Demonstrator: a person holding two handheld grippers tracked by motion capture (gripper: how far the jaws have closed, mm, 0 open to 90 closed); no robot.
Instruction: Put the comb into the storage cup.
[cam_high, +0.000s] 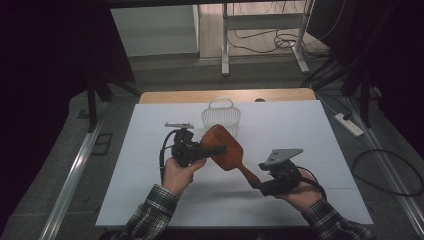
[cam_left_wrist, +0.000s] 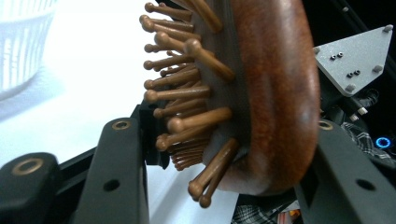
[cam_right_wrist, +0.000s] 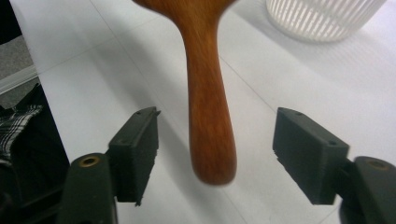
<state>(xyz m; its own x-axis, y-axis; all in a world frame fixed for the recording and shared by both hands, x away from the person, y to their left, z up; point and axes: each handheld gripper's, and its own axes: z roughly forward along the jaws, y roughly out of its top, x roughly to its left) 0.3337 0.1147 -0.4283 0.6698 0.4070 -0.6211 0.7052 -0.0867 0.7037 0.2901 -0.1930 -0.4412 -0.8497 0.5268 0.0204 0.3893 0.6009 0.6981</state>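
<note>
Plaid sleeves (cam_high: 150, 207) frame a white table (cam_high: 310, 130); left hand-held gripper (cam_high: 212, 150) clamps the hairbrush (cam_high: 227, 147), right hand-held gripper (cam_high: 257, 185) apart.

You are working in a lab or test room set up for recording, not a home. Your bench (cam_high: 320, 150) at the centre of the high view is covered by a plain white sheet over a wooden top. Dark curtains (cam_high: 50, 50) close off the upper left and upper right. Loose cables (cam_high: 260, 42) lie on the floor at the top centre, around the metal legs of a white frame (cam_high: 225, 45). A power strip (cam_high: 348, 124) lies at the right, and aluminium rails (cam_high: 70, 185) run along both lower sides.
</note>
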